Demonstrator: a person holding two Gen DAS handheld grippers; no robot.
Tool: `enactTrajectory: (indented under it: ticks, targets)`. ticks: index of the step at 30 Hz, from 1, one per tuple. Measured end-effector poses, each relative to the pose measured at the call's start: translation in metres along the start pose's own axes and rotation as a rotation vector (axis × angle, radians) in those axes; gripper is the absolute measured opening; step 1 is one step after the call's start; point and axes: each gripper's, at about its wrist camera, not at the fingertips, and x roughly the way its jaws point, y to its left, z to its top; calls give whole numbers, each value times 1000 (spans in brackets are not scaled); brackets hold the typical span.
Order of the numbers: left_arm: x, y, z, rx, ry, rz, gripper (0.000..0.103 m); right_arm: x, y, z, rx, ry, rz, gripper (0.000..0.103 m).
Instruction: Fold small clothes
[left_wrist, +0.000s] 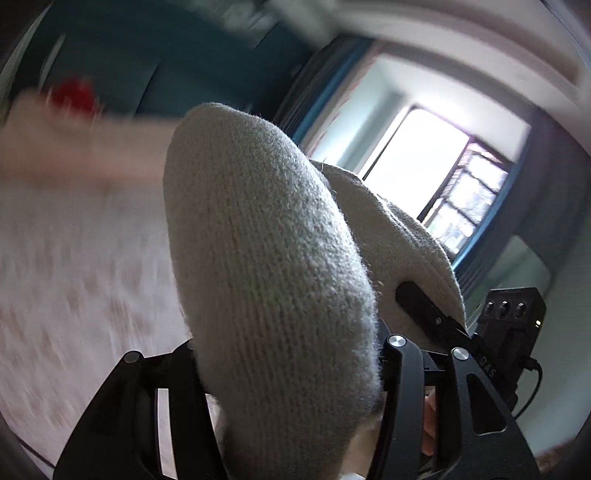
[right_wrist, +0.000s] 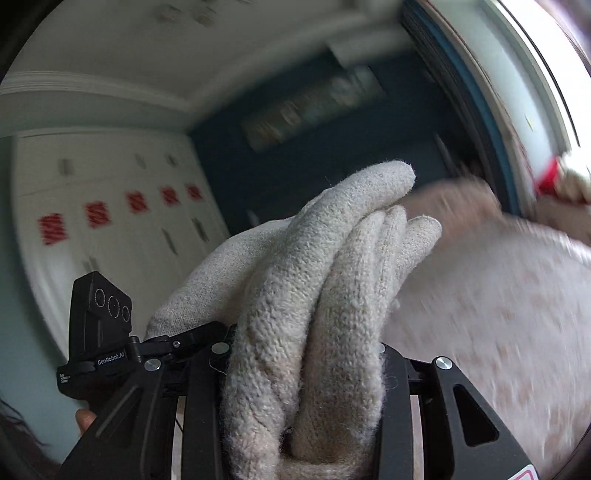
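A cream knitted glove (left_wrist: 273, 258) fills the middle of the left wrist view and hides my left gripper's (left_wrist: 291, 365) fingertips, which are shut on its cuff end. In the right wrist view the glove's (right_wrist: 332, 280) knitted fingers stick up between my right gripper's (right_wrist: 303, 373) jaws, which are shut on them. Both grippers hold the same glove lifted in the air, close to each other. My right gripper (left_wrist: 428, 310) also shows in the left wrist view, and my left gripper (right_wrist: 184, 339) in the right wrist view.
A pale pink patterned bedspread (left_wrist: 74, 280) lies below, blurred by motion; it also shows in the right wrist view (right_wrist: 498, 314). A bright window (left_wrist: 424, 162) with blue curtains is behind. White wardrobe doors (right_wrist: 110, 221) and a dark blue wall (right_wrist: 295, 155) stand beyond.
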Motion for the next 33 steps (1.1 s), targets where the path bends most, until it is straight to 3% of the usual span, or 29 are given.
enactTrajectory:
  ticks: [3,7,11,13,20,25,29,31,33]
  targets:
    - [-50,-31,17,101,-96,1,52,-13,38,24,-62,-77,84,34]
    - [-108,-45,33,191,-212,42,54,-8,84,44,-145,-136,179,35]
    - [-152,-16,28,214,-290,132,57,17,109,39,-161,-139,263,36]
    - [-163,9,23,201,-303,184,58,46,120,24,-142,-101,301,37]
    - [-151,118,-6,89,-234,352,57,154,131,-43,-30,101,311,37]
    - [-168,187,-18,-26,-204,364,57,191,142,-80,-27,205,278,37]
    - [-155,225,-38,-53,-161,390,57,217,136,-118,-21,270,245,37]
    - [-138,250,-56,-82,-119,435,59,237,122,-150,1,316,213,43]
    - [-118,284,-86,-131,-56,486,70,260,101,-195,6,384,159,52]
